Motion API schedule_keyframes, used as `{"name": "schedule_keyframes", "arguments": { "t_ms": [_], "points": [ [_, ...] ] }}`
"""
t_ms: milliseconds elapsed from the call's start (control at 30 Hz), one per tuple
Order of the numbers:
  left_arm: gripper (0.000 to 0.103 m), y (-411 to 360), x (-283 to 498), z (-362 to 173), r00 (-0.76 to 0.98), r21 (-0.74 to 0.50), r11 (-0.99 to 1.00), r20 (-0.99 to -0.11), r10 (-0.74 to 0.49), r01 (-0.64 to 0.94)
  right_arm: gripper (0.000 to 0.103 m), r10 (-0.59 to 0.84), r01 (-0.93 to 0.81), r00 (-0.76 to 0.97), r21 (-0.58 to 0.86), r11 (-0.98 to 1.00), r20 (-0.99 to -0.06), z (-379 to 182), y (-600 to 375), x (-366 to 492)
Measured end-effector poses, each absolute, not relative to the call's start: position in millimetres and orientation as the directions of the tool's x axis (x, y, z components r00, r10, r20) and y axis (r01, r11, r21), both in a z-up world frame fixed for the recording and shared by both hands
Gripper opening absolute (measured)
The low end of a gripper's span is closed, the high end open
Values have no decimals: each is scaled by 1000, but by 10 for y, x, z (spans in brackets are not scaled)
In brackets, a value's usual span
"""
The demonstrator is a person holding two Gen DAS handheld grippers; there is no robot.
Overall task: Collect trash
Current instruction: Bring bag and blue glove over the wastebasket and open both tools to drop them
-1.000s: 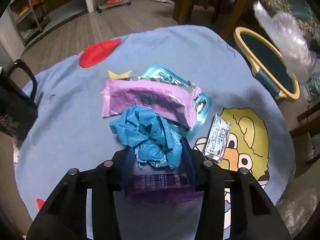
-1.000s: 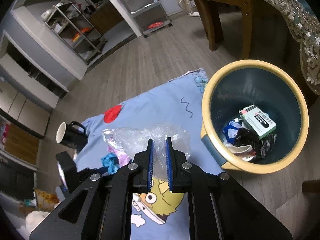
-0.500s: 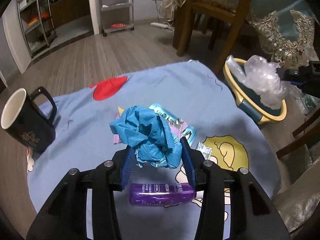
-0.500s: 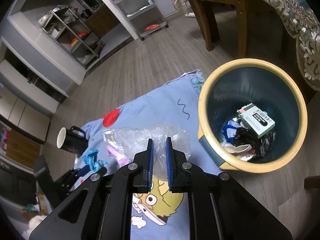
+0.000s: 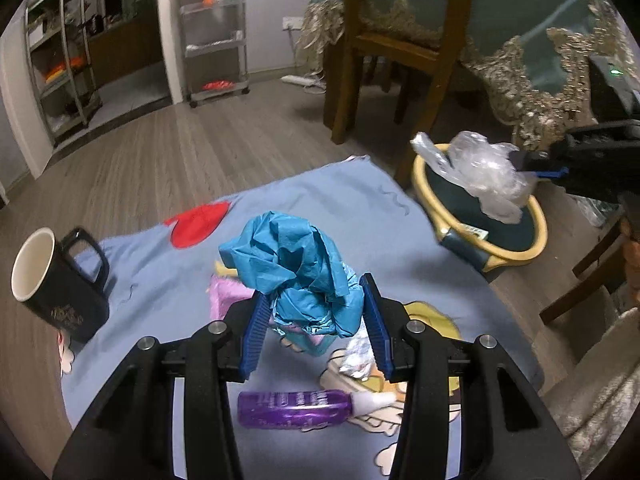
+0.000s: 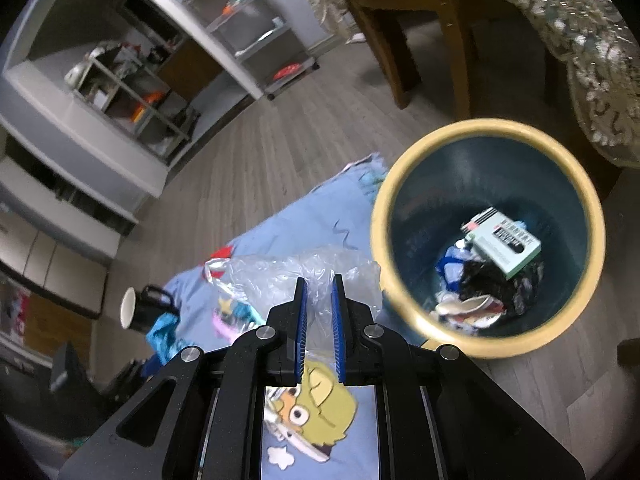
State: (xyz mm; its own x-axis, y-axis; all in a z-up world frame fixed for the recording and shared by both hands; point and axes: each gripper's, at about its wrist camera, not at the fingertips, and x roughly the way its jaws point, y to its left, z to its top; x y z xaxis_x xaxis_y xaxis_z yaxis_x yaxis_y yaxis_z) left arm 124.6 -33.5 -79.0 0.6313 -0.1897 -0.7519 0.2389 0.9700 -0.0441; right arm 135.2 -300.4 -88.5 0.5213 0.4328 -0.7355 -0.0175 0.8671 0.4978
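While both claws are loaded, scene reads left to right: black mug (image 5: 60,276) at far left edge of the blue cartoon cloth (image 5: 168,264), not trash, left alone. Left gripper (image 5: 316,320) clenched on a crumpled blue wad (image 5: 296,268), lifted clear of the cloth – prob held high so it clears the leftover litter. Near it, under the jaws, a purple tube (image 5: 296,406) w/ white cap lies flat, plus pink wrapper (image 5: 224,296) & a foil sachet (image 5: 358,356) – not yet collected. Right gripper (image 6: 319,308) pinched tight on clear plastic film (image 6: 288,276), thin stuff so jaws nearly meet. Film hangs near the rim of the yellow-rimmed bin (image 6: 400,188) at right, which already has a box & scraps inside. Drop looks next.
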Motion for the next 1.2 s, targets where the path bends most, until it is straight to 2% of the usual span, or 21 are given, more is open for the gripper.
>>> {"name": "schedule_keyframes", "arguments": {
  "t_ms": [300, 533, 833, 1200],
  "points": [
    [43, -690, 1315, -626, 610, -93, 942, -740, -283, 324, 13, 364, 121, 576, 517, 848, -732, -959, -3569, 1573],
    [44, -1172, 1514, -619, 567, -85, 900, -750, -340, 427, 13, 305, 263, 563, 516, 815, -768, -1229, -4023, 1686],
    [44, -1785, 1889, -774, 500, -65, 845, -781, -375, 531, 13, 239, 334, 554, 476, 814, -797, -1346, -4217, 1755],
    [44, -2332, 2259, -889, 486, -53, 824, -785, -384, 565, 13, 218, 371, 596, 506, 779, -773, -1304, -4403, 1684]
  ]
}}
